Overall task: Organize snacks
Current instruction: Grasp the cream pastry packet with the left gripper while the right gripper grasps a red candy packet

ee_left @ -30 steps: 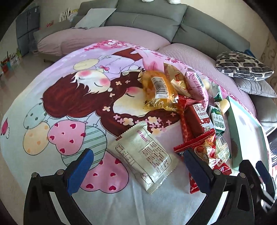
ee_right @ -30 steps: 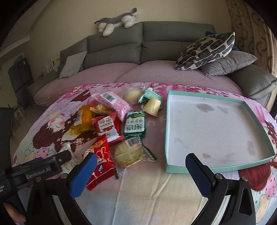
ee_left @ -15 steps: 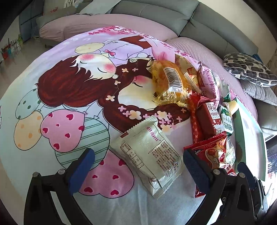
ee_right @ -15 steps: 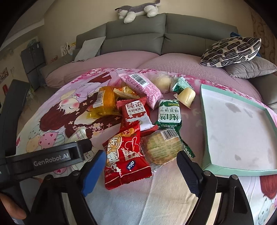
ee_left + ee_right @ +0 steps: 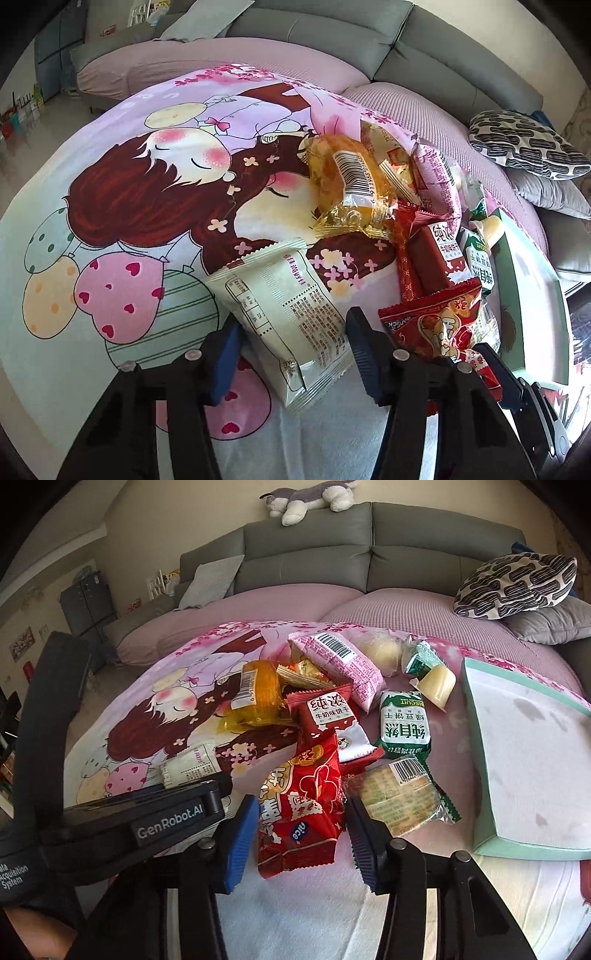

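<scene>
I am closing my left gripper [image 5: 291, 354] around the cream snack packet [image 5: 284, 314], whose long axis is running diagonally away from me; its near end is lying between my fingers [image 5: 360, 350], which have just been narrowing. Whether the pads are actually pressing the wrapper yet I cannot quite tell, since the foil edges are hiding the contact. My right gripper [image 5: 299, 830] is likewise narrowing on the red snack packet [image 5: 303, 805], which is lying lengthwise straight ahead between the fingers, with small gaps seemingly remaining at each side. Both packets are resting on the cartoon-printed blanket [image 5: 110, 229].

The teal tray [image 5: 484, 834] is sitting empty off to the right, nearer my right hand, so the red packet probably has the shorter trip. The round biscuit pack [image 5: 399, 797] is lying just beside my right finger, between the red packet and the tray. The yellow cake [image 5: 343, 184] and green biscuit pack [image 5: 404, 727] are lying farther back in the pile.
</scene>
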### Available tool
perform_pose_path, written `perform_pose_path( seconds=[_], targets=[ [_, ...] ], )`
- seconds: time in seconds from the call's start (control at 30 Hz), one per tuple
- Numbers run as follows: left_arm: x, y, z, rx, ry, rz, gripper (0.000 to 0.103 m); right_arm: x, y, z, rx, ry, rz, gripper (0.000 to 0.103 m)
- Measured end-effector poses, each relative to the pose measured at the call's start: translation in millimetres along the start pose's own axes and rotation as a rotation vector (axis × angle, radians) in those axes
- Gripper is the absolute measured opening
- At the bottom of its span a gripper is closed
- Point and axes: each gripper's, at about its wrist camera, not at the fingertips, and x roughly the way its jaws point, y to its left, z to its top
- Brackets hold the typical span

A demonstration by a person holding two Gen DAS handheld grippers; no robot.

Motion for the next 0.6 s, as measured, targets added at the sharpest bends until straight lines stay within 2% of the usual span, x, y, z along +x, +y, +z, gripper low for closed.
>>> perform_pose_path(
  seconds=[0.1, 0.2, 0.23, 0.27, 0.6],
  targets=[
    [-3, 2, -1, -0.004, -0.007, -0.003, 0.051, -1, -2, 0, 0.014, -0.001, 0.01, 0.05],
    [-4, 3, -1, -0.007, -0.01, -0.01, 0.049, -2, -4, 1, 0.022, -0.004, 0.016, 0.049],
    [-5, 3, -1, -0.007, -0.011, -0.013, 0.049, -3, -4, 2, 0.022, -0.008, 0.018, 0.046],
    [-6, 3, -1, -0.008, -0.012, -0.017, 0.049, -5, -5, 2, 0.027, -0.02, 0.026, 0.036],
    [-14, -2, 0, 0.002, -0.025, -0.026, 0.049, -13, -14, 7, 0.069, -0.054, 0.052, 0.03]
  ],
)
